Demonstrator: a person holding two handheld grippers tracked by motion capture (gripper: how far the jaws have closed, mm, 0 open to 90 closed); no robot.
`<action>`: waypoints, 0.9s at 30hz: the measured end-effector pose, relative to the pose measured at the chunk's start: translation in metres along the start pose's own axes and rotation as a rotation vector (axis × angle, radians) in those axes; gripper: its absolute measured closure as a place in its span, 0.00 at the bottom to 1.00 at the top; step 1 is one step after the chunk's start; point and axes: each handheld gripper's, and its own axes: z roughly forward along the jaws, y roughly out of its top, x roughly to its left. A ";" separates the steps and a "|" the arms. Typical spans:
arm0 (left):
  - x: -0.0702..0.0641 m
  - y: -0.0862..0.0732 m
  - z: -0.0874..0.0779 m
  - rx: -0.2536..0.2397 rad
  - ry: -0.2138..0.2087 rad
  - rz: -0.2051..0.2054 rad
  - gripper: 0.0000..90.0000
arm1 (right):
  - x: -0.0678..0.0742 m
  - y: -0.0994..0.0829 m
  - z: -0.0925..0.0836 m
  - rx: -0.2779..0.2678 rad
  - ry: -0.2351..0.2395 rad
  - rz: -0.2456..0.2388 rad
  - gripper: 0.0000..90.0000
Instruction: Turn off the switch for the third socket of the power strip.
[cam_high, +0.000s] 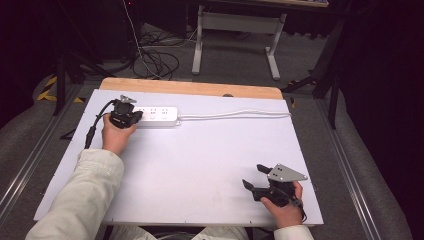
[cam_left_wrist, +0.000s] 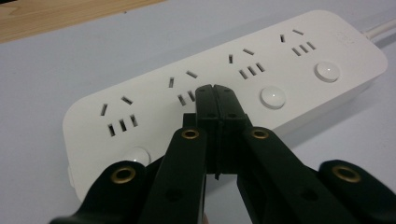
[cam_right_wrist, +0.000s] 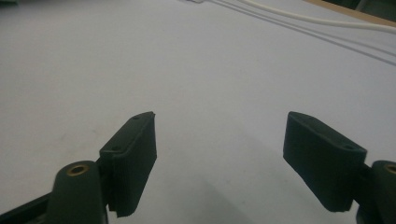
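Left gripper view | jaws closed over power strip (cam_left_wrist: 224, 88) | touching unclear

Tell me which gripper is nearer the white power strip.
Left. The left gripper, shut, sits at the power strip's left end; the right gripper rests open near the table's front right corner, far away.

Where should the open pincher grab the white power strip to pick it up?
Probably across the narrow width of the power strip, near its middle, coming down from above. It lies flat on the white table, and its long straight sides give the pads two parallel faces. The right gripper stands open with nothing in it, so it could do that. The cord leaves the right end.
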 end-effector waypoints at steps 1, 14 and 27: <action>0.000 0.000 0.000 0.002 0.000 -0.005 1.00 | 0.000 0.000 0.000 0.000 0.000 0.000 0.29; -0.001 0.000 0.001 0.012 0.008 -0.013 1.00 | 0.000 0.000 0.000 0.003 0.002 0.001 0.29; -0.003 0.000 0.002 0.009 0.024 -0.001 1.00 | 0.000 0.000 0.000 0.003 0.006 0.000 0.29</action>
